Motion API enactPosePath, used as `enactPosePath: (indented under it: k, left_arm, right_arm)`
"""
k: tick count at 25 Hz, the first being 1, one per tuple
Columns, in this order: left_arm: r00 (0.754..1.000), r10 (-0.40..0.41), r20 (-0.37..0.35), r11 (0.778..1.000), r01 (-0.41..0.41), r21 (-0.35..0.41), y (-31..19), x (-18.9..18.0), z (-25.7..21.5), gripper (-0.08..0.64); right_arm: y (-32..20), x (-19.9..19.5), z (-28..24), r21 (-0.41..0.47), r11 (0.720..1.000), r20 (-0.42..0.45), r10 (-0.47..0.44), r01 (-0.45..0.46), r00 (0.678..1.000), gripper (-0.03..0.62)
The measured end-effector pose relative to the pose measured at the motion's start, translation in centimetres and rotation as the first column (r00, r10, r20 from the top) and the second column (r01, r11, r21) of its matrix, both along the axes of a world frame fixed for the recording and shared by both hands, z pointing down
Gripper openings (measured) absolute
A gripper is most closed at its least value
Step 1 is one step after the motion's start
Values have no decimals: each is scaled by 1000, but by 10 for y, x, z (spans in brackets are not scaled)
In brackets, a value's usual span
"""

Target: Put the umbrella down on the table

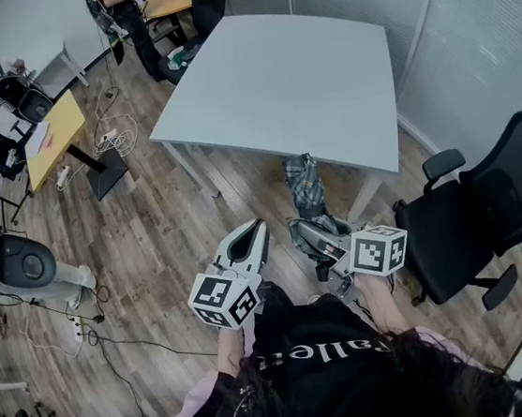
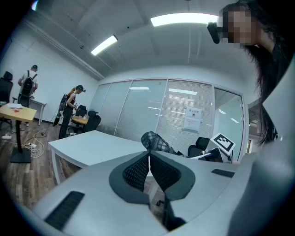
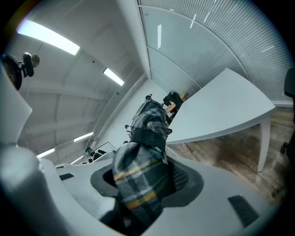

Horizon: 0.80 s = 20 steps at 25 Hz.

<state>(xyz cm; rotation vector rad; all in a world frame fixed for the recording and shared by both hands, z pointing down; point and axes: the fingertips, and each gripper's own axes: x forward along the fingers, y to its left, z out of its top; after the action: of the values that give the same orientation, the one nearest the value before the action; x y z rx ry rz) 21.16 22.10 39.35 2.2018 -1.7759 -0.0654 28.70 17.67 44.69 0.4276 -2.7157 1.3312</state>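
Our right claw (image 3: 145,177) clamps the folded umbrella (image 3: 148,120) around its wrapped body, in the air short of the bench (image 1: 301,75), and we judge it light, soft over a stiff core, while our left claw (image 2: 149,156) is closed on nothing.

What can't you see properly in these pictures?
- The lower end of the umbrella: in the right gripper view it disappears down inside the right gripper, behind its own checked cloth.
- The notice on the glass wall: in the left gripper view its print is too small to read.
- The person at the far desk: in the head view, cut off by the top edge.
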Motion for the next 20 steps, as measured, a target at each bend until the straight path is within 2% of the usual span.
enactPosePath:
  k: [10,20]
  left_arm:
    - [1000,0,-2,1000,0,-25,5,5,5,25]
    - [1000,2,-22,999,-3,-40,5,-7,17,26]
  right_arm:
    - [7,1,3,-23,1000,0,-14,14,1000,215]
    - [5,-11,11,-19,1000,-45,-16,15,999,216]
